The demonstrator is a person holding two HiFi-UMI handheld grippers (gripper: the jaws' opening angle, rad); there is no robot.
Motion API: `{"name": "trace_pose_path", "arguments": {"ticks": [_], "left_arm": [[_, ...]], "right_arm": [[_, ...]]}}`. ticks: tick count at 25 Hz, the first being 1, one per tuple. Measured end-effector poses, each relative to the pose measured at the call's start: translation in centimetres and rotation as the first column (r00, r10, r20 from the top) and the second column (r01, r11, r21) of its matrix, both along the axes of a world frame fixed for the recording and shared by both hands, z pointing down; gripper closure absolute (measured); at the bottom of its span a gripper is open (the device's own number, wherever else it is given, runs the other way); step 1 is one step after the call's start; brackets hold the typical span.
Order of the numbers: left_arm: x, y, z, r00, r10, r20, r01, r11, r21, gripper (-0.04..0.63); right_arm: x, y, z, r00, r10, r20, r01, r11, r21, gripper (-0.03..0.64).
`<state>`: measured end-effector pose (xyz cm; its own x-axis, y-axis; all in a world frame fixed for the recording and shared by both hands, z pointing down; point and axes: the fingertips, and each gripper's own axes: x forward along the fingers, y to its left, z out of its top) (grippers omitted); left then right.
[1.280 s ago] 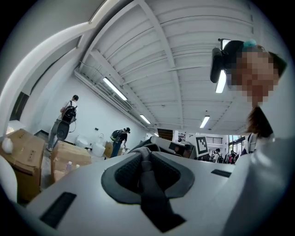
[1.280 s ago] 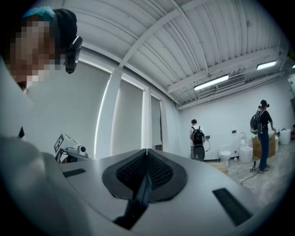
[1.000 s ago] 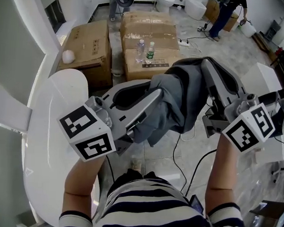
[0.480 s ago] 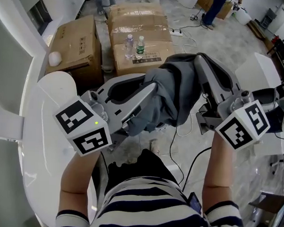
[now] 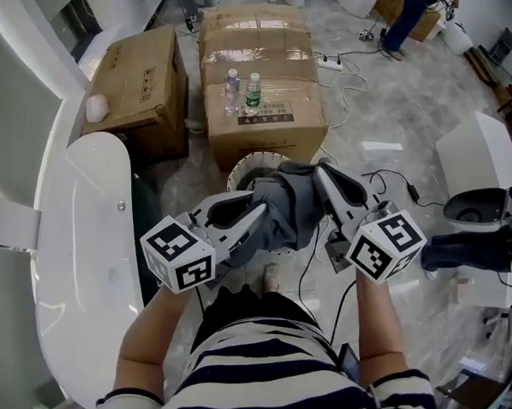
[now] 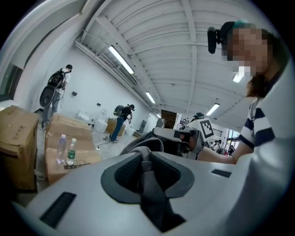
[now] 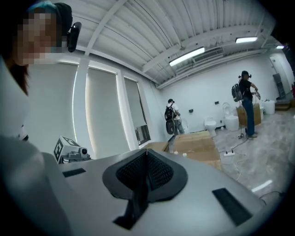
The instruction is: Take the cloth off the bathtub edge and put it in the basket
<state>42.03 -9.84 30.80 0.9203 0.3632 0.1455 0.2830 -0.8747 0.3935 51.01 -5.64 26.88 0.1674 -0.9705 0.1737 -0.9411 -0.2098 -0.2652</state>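
Fingers (image 6: 125, 173) clamp the cloth (image 5: 286, 201), which hides most of the basket (image 5: 239, 169).

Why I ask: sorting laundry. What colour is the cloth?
Dark grey cloth, best in the head view.

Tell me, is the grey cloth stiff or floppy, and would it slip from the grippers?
Probably floppy: the cloth bunches and sags in loose folds. It seems light for its size, since two small pinches carry it. Slipping looks unlikely for now: the left gripper and the right gripper each clamp a fold of it.
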Motion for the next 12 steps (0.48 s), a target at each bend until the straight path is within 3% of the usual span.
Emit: {"name": "trace_pose_path", "arguments": {"ticks": [4,12], "left_arm": [[1.3,0.2,5.5,0.996,-0.023,0.091,0.021,0.999,0.026,0.517],[2.7,0.0,15.6,0.957,-0.077,0.278,0.05,0.994,0.101,0.517]], "right_arm": [[1.0,0.0,5.9,0.997,-0.002,0.077,0.009,0.996,-0.088,0.589],[1.3,-0.2,16.3,0.996,-0.03,0.084,0.051,0.963,-0.263,0.588]]}}
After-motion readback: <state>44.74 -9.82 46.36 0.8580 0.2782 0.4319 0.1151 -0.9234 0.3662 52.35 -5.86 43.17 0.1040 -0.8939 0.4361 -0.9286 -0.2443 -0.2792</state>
